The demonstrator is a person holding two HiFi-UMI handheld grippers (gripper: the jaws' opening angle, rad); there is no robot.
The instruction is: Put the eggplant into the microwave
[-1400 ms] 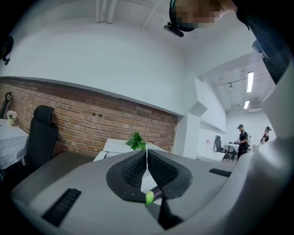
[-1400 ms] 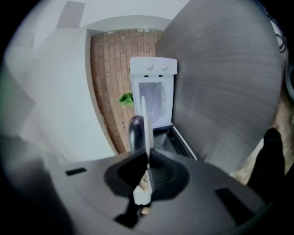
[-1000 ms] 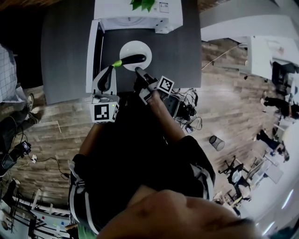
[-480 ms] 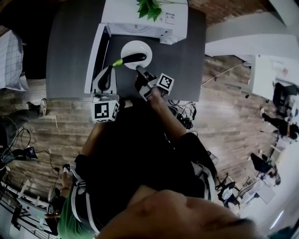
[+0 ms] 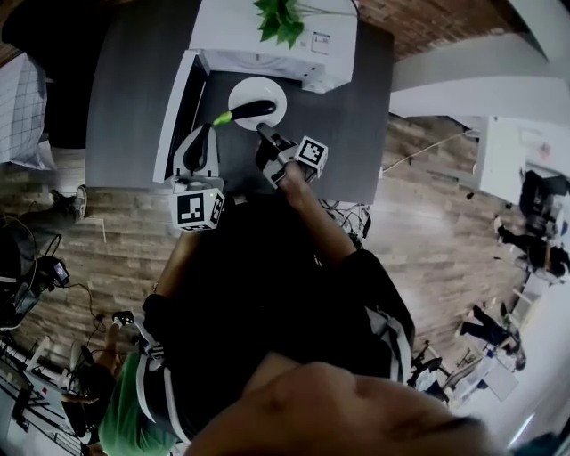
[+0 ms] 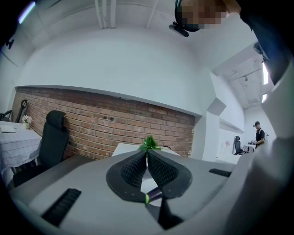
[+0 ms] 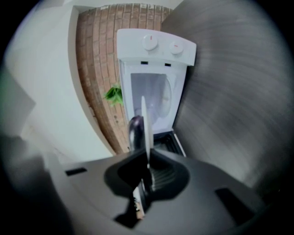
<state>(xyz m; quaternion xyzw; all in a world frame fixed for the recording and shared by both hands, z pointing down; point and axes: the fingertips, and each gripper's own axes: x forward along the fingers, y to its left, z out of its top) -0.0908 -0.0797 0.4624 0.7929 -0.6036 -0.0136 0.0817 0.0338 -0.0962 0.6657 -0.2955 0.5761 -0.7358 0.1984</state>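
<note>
Right gripper (image 7: 146, 156), clenched on rim of plate (image 5: 267, 89), has brought it nearer microwave (image 5: 267, 40) mouth than second ago. Plate sits edge-on between jaws, likely serving as tray. Eggplant (image 5: 254, 110) lies on plate, just before microwave opening, not yet inside. Left gripper (image 6: 147, 152) closed, nothing between tips, beside green stem, near microwave's swung-open door (image 5: 174, 116), perhaps to steady. Count: one eggplant, one plate, one microwave, two grippers, one plant (image 5: 278, 18) atop microwave.
</note>
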